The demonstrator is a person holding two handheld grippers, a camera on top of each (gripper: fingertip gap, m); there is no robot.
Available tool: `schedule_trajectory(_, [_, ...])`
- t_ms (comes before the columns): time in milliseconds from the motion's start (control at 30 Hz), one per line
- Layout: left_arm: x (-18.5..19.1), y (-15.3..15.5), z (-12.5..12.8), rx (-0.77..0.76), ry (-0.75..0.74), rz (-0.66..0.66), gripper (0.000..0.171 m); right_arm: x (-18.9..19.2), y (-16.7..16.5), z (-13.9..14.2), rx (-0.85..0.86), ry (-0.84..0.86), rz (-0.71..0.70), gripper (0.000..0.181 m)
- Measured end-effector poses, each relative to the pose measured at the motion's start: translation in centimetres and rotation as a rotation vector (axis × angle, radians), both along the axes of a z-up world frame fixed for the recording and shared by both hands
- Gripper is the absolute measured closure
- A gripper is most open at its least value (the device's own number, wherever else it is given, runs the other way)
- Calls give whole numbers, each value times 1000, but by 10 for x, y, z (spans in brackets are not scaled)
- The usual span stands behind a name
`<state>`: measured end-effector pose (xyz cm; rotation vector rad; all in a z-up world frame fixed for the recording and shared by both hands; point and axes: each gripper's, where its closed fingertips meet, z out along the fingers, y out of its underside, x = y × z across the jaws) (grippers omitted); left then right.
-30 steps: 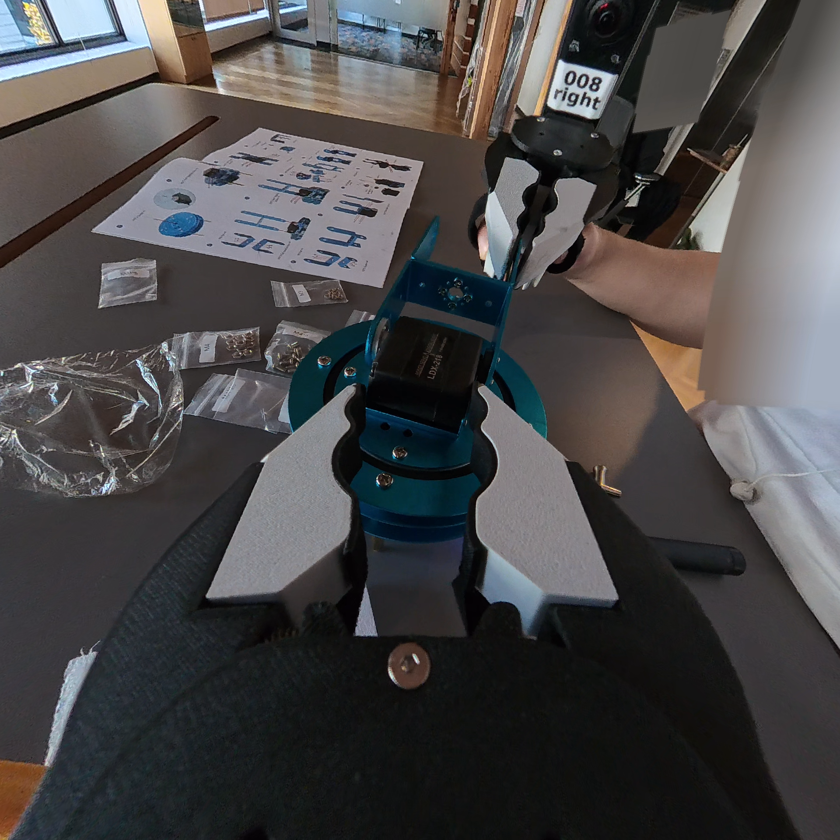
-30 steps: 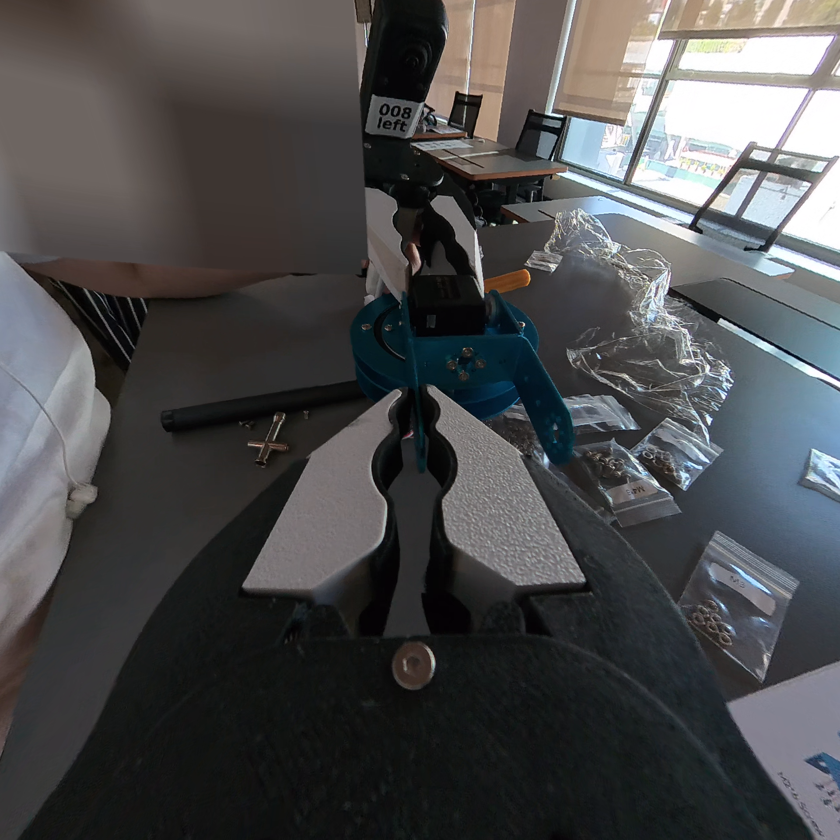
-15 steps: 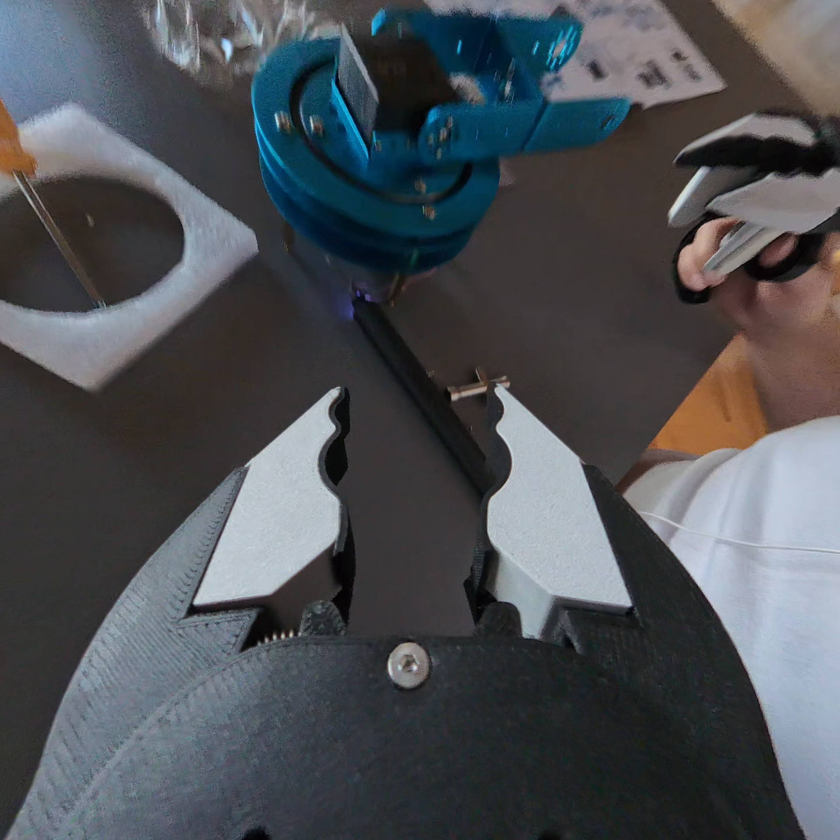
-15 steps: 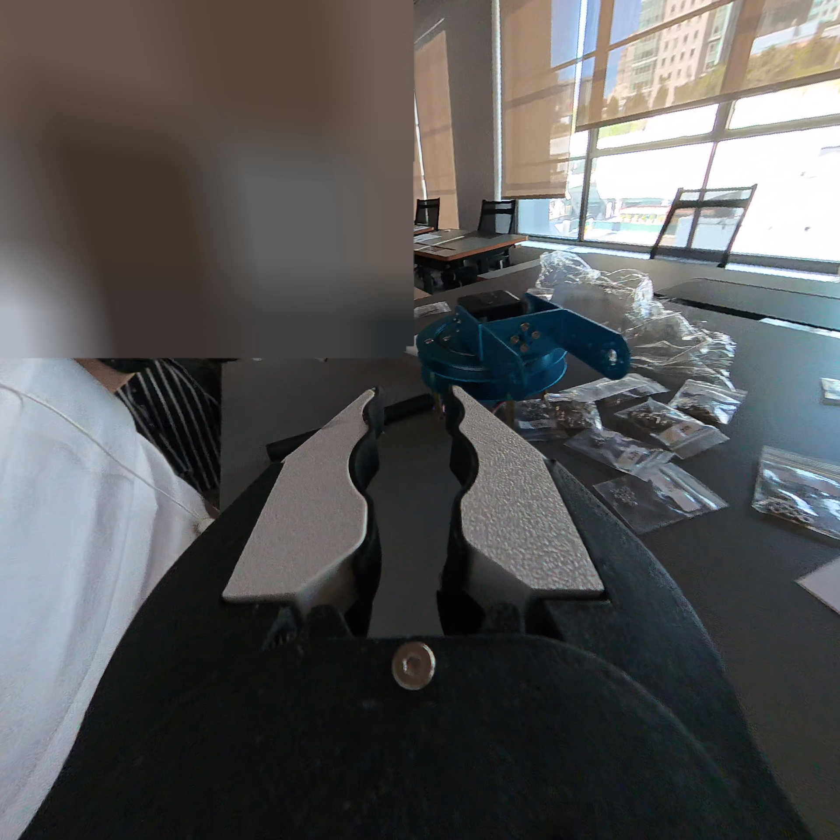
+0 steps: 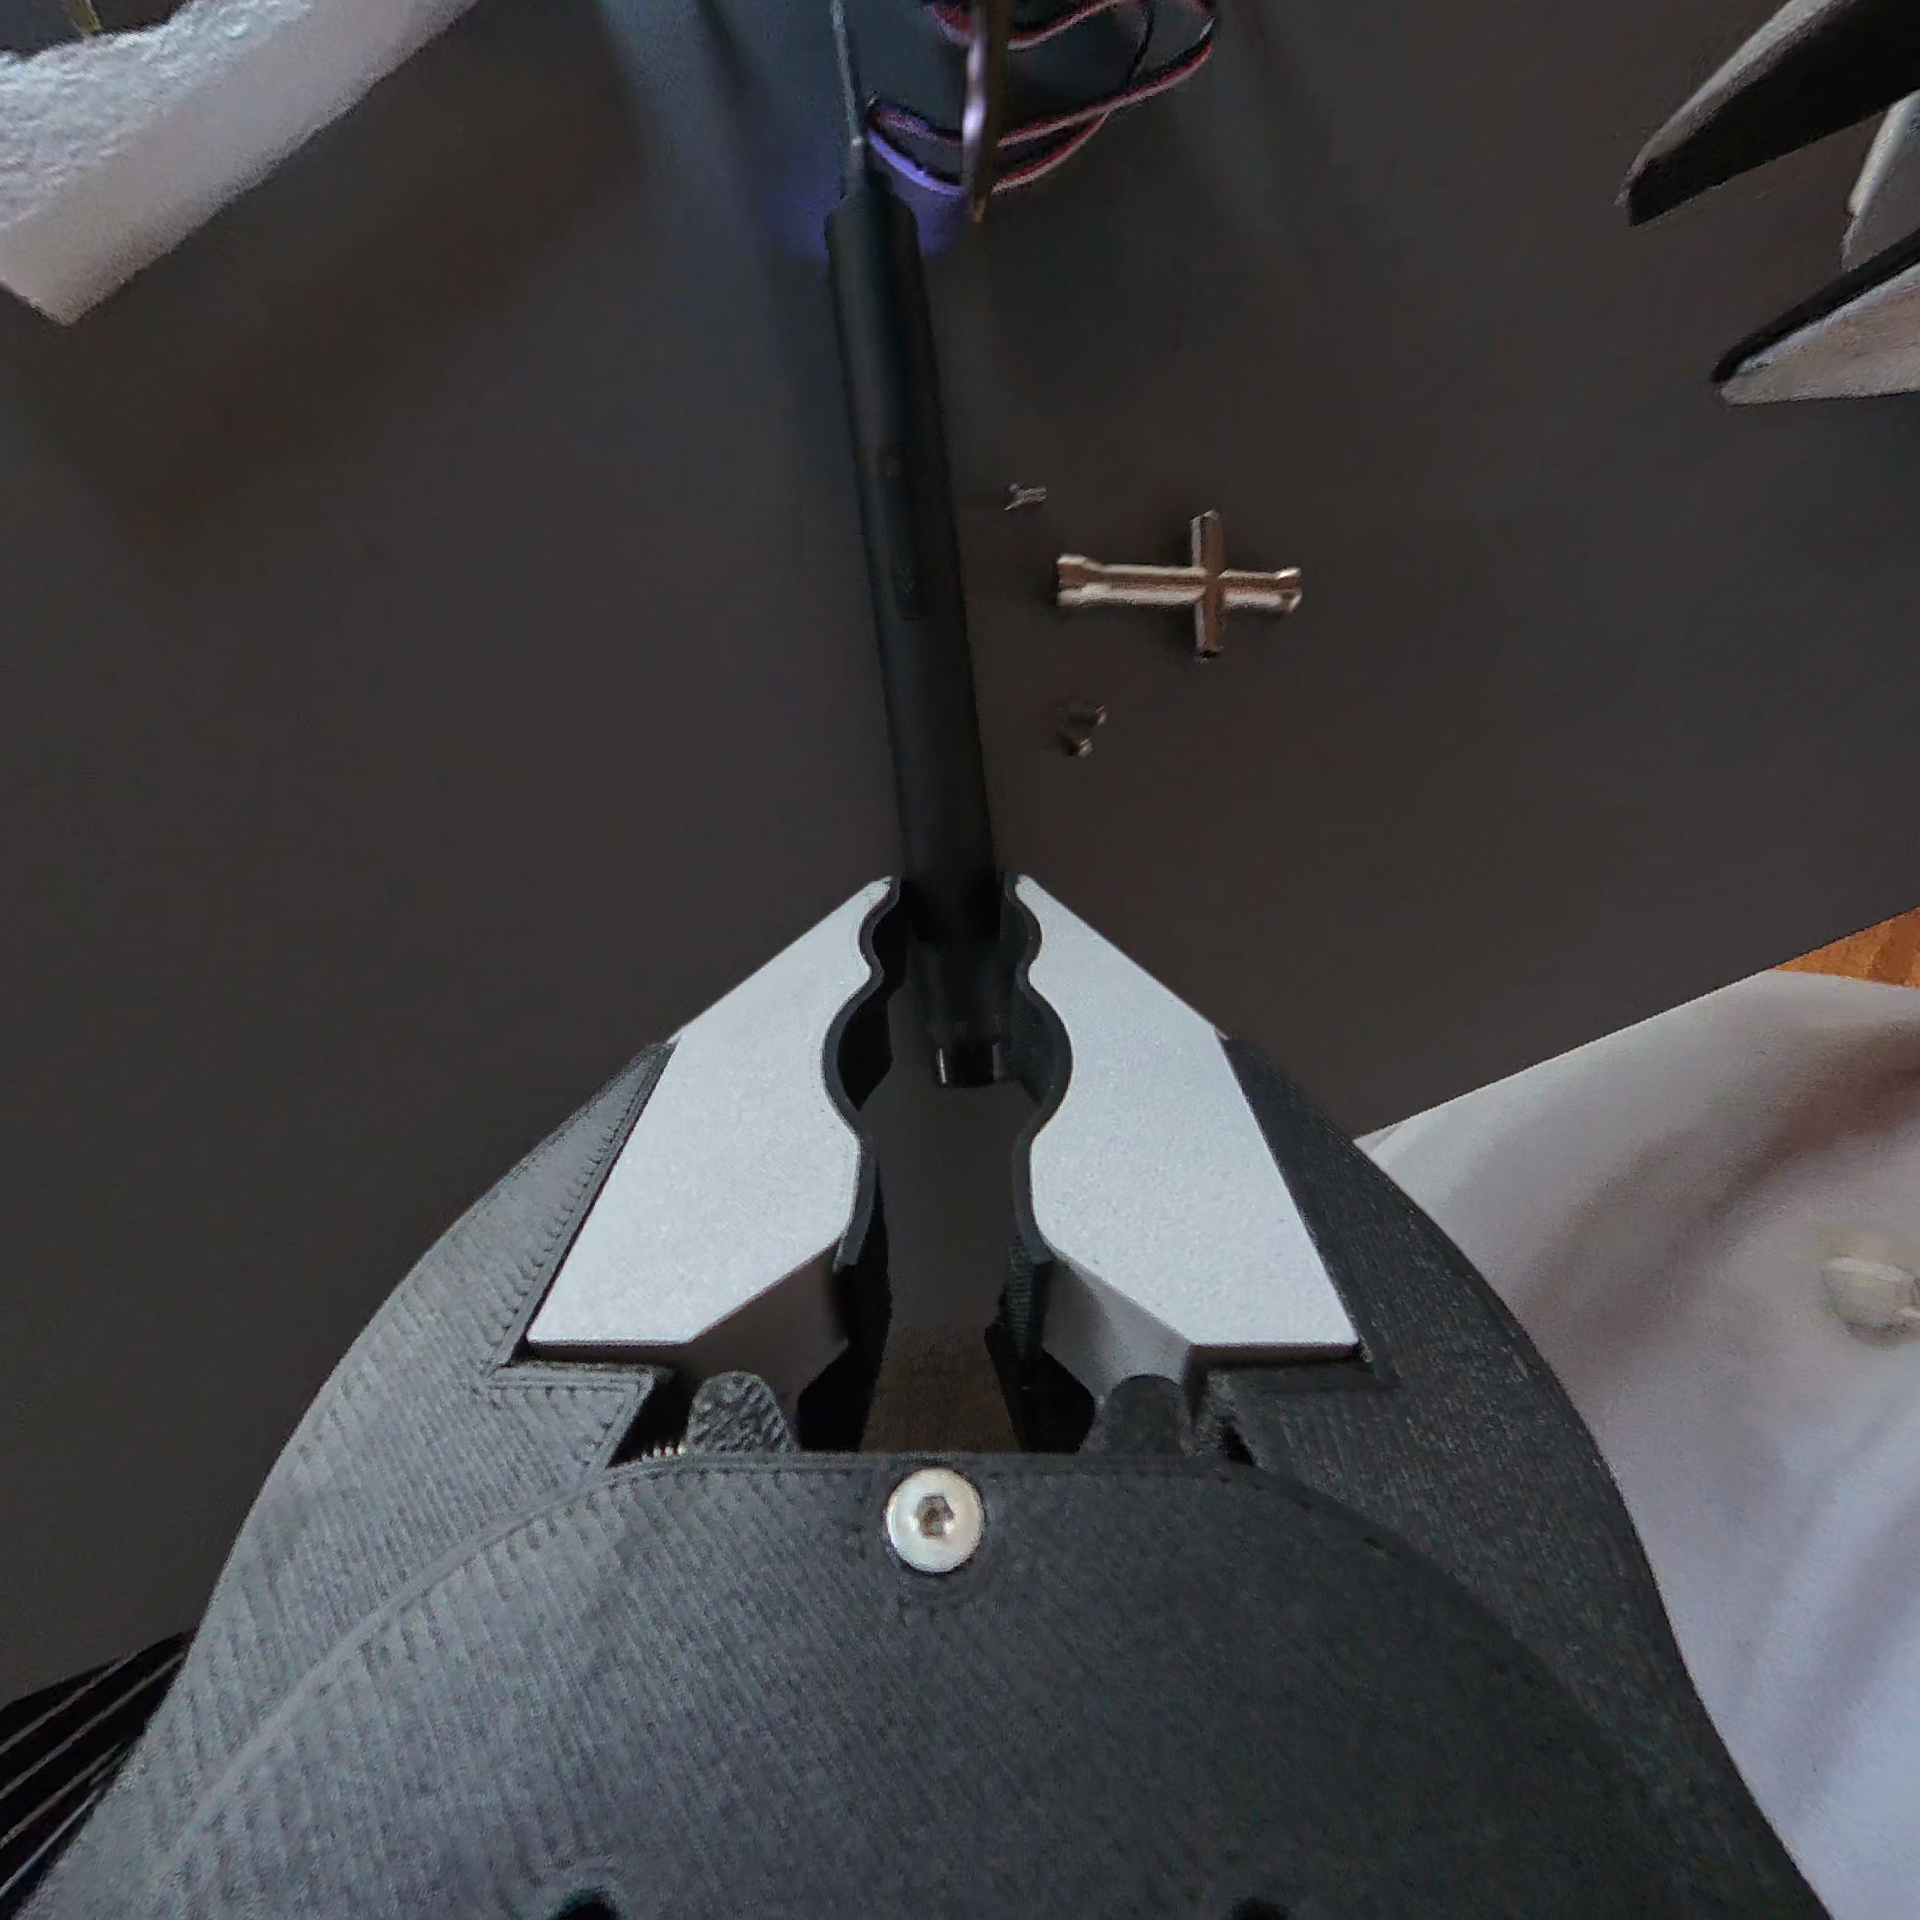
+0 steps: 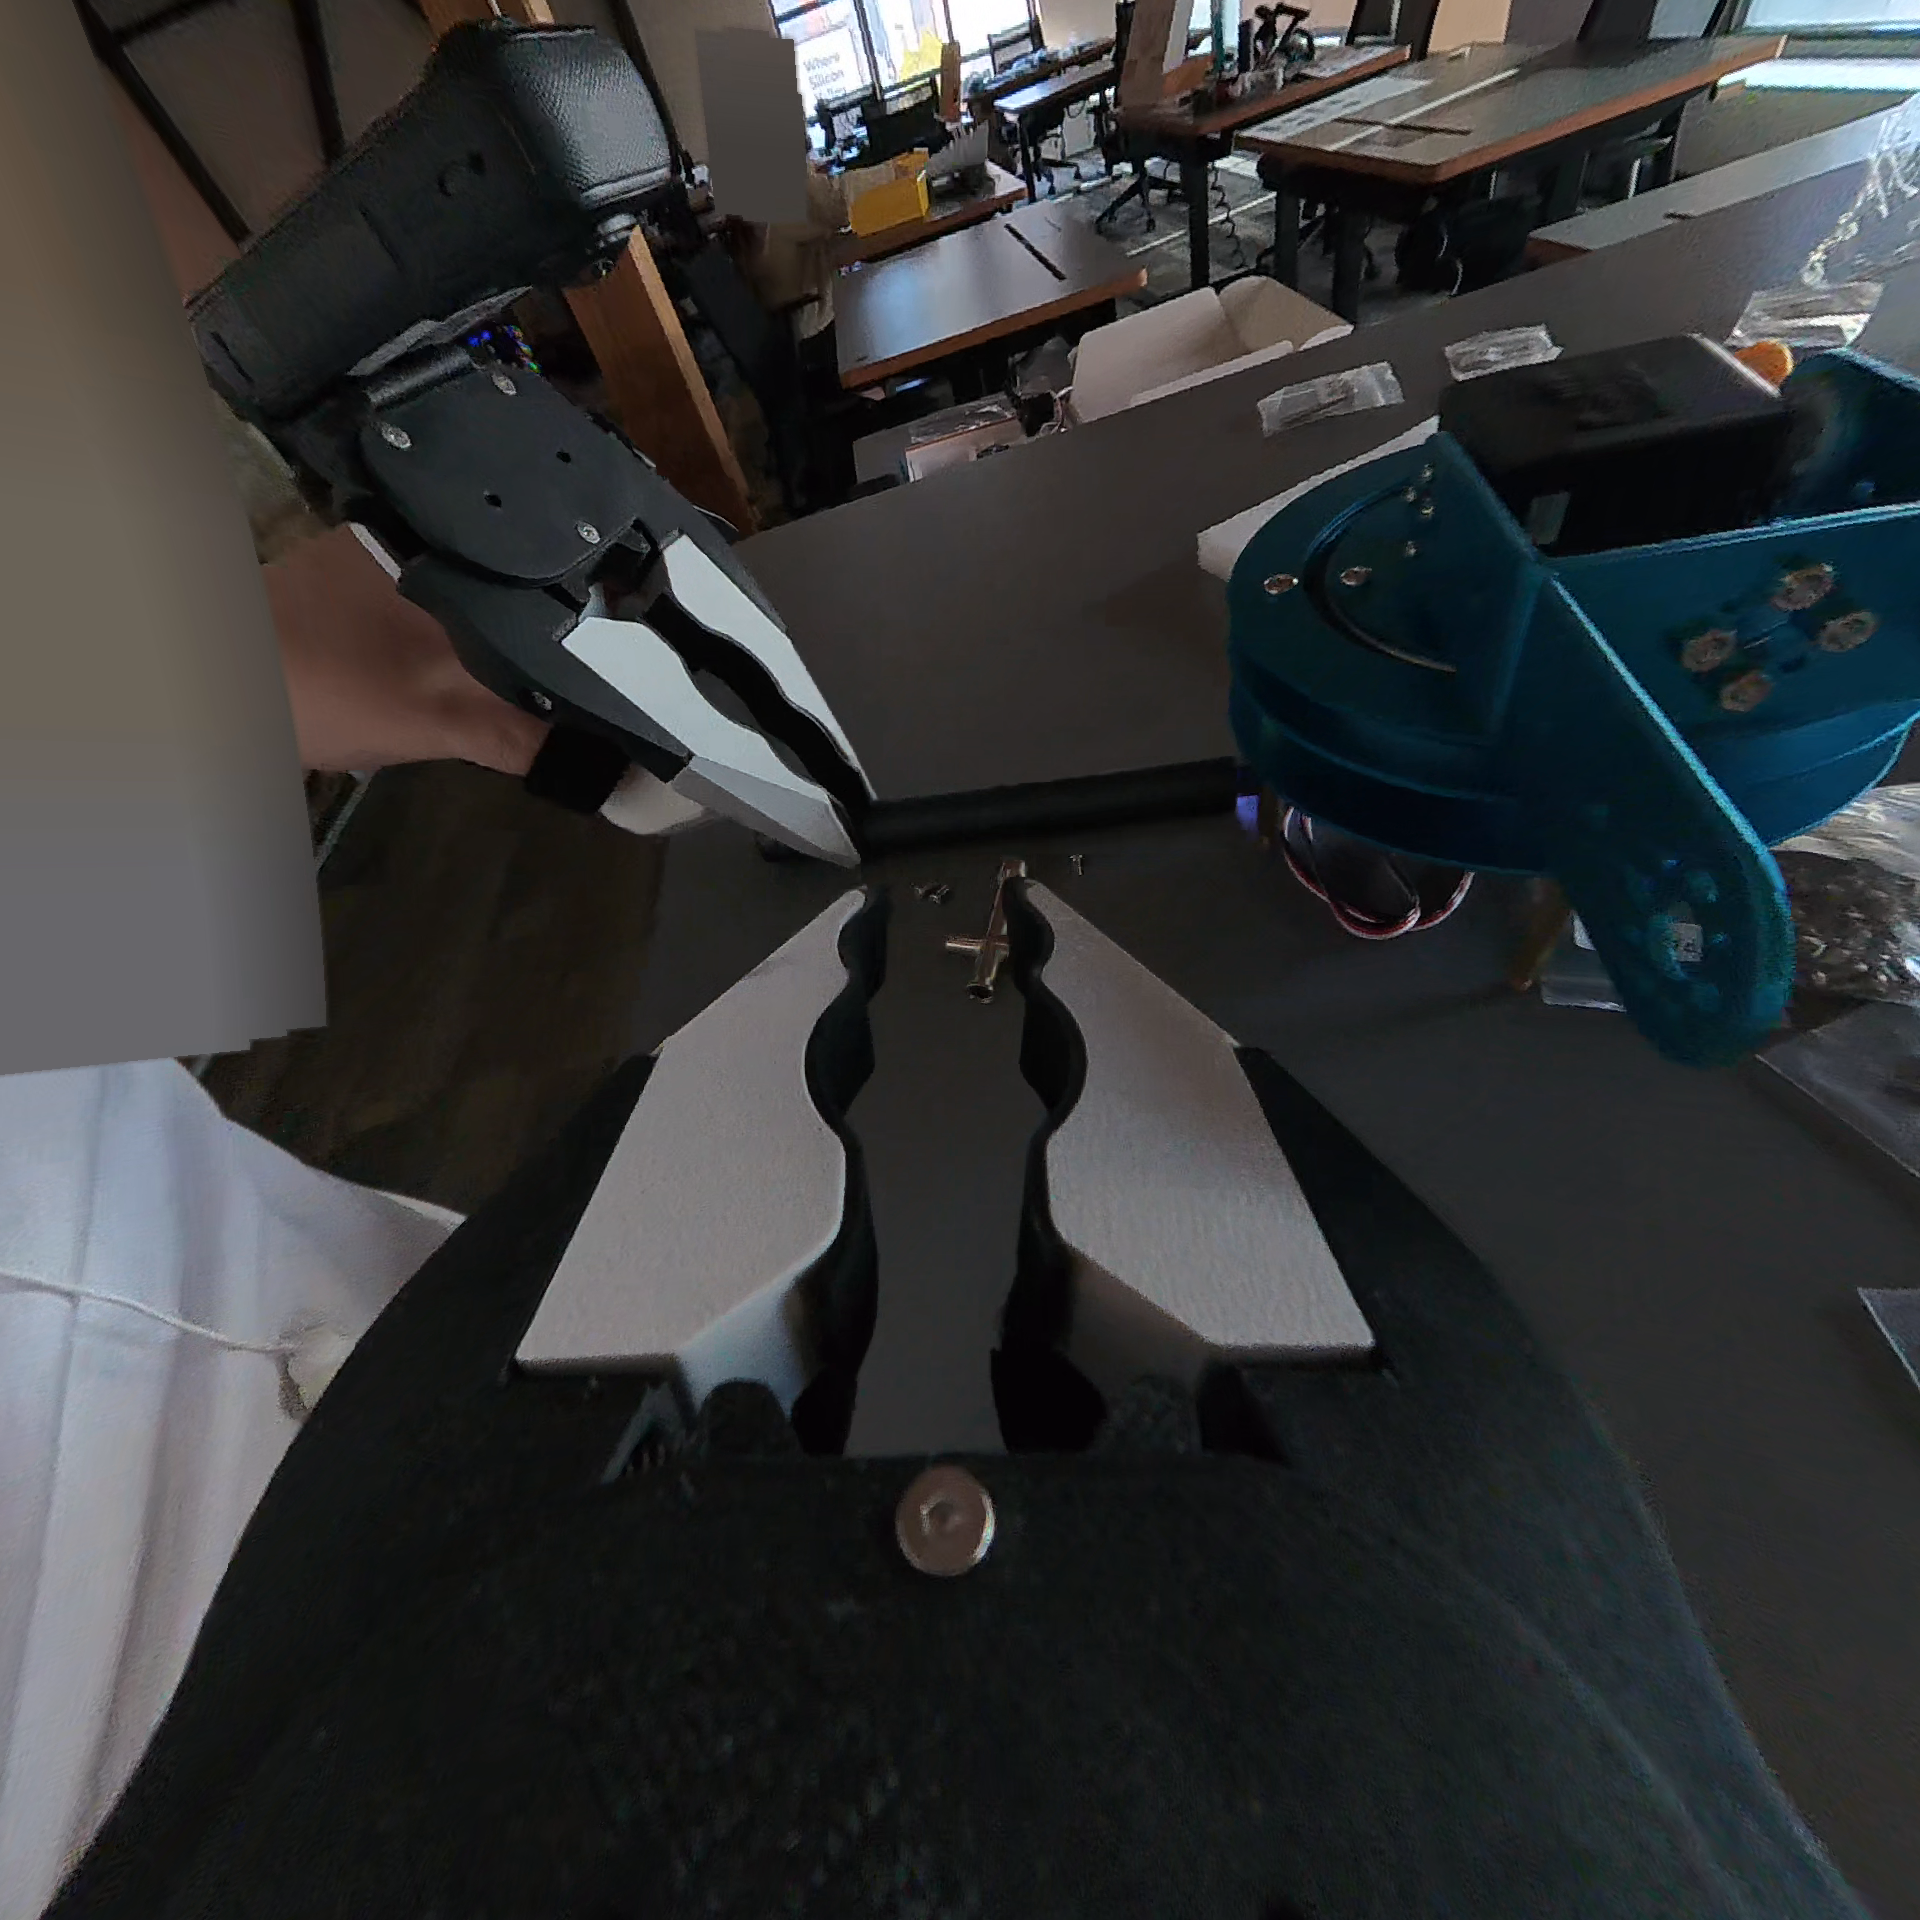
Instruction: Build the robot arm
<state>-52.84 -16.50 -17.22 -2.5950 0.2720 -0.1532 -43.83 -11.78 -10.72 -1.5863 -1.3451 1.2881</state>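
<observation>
My left gripper is shut on the near end of a black rod-shaped tool that lies on the dark table. The right wrist view shows the same grip, left gripper on the tool. My right gripper is open and empty, low over the table. A small metal cross wrench lies between its fingertips; it also shows in the left wrist view. Loose screws lie beside it. The right gripper's fingers show at that view's upper right.
A blue metal turntable assembly with a black servo and a tilted bracket stands right of the tool, its wires hanging beneath. White foam lies at the far left. A person's white garment borders the table edge. The grippers' ends are close to 12 cm from one another.
My left gripper let go of the blue assembly, swung down to the black tool and closed on its end. My right gripper released the bracket, opened, and came down over the cross wrench.
</observation>
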Motion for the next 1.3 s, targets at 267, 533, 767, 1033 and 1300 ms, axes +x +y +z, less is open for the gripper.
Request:
schedule_trajectory(267, [-61,-5,0,-66,-5,-98,155,-1,8,5,68,-24,-23,161])
schedule_trajectory(533, [-93,12,2,-39,-62,-194,155,36,46,68,192,46,-133,152])
schedule_trajectory(767, [-69,44,56,199,-233,-269,132,28,107,85,206,-160,-73,109])
schedule_trajectory(1033, [0,84,71,254,-374,-356,130,9,112,53,135,-261,-15,96])
schedule_trajectory(1300, [14,133,79,452,-263,-437,76,25,112,29,208,-309,-75,100])
